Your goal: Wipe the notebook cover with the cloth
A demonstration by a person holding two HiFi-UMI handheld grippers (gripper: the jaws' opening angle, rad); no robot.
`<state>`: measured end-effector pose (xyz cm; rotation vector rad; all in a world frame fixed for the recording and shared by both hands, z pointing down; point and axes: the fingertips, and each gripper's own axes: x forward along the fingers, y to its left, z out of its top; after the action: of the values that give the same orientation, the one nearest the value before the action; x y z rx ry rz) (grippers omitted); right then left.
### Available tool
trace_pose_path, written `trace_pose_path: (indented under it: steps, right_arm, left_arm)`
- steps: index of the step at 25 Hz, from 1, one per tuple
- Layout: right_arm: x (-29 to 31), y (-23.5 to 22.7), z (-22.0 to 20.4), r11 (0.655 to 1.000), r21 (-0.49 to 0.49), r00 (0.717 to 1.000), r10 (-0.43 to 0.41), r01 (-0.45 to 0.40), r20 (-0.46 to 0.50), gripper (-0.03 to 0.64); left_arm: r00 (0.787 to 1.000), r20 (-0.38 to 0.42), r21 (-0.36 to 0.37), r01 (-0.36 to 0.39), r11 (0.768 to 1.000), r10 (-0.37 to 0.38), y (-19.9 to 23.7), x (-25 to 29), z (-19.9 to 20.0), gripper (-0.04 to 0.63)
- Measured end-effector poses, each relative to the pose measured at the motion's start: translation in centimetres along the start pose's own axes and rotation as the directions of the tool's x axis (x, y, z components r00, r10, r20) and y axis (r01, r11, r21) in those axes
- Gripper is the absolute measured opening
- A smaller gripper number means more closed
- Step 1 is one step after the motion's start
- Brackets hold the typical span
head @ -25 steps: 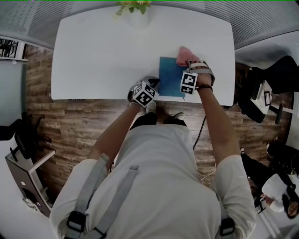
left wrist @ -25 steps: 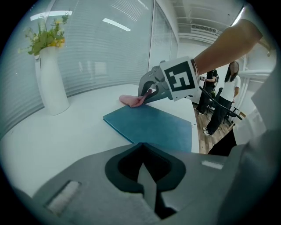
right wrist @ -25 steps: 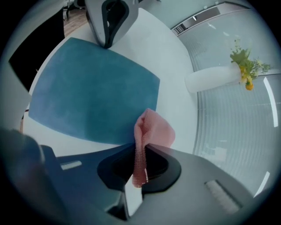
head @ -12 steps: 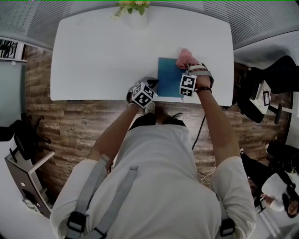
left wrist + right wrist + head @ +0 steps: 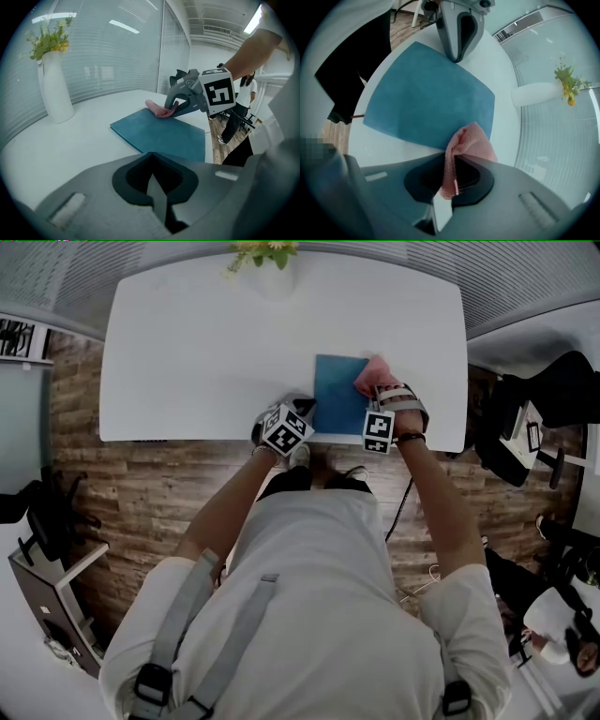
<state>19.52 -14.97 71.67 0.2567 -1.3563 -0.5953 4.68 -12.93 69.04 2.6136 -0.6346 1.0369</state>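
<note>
Your right gripper (image 5: 447, 183) was clamped on the cloth (image 5: 469, 142): a pink fold was pinched between the jaws and the loose bunch spilled out in front. That bunch lay on the notebook (image 5: 426, 101) at its right edge, toward the far corner. The notebook lay flat and shut on the table (image 5: 187, 352), close to the near edge and right of the middle. Your left gripper (image 5: 154, 187) had its jaws closed together with nothing between them, and its tip was at the notebook's near left corner. Whether it pressed on the cover or only hovered there, the views did not settle. The step in hand looked like a wiping stroke starting from the right side, with most of the cover not yet passed over. To do it well, you needed the bunch of cloth, not the jaw tips, bearing on the cover, so a low, flat tilt of the gripper would have served. Straight, overlapping strokes toward the left, with light, even pressure, would have covered the whole face. Pinning that corner with the left tip would have stopped the notebook sliding; the risk was dragging it along with the cloth.
</note>
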Motion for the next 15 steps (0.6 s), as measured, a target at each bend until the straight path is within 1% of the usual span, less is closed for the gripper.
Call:
trace_pose_path:
  steps: [15]
  right_arm:
    - [-3.3,3.3,1.4,0.994,-0.111,0.999,-0.002,0.006,0.039,0.025]
  left_arm:
    - [1.0,0.0,0.001,0.0,1.0,0.0,0.0,0.0,0.0,0.0]
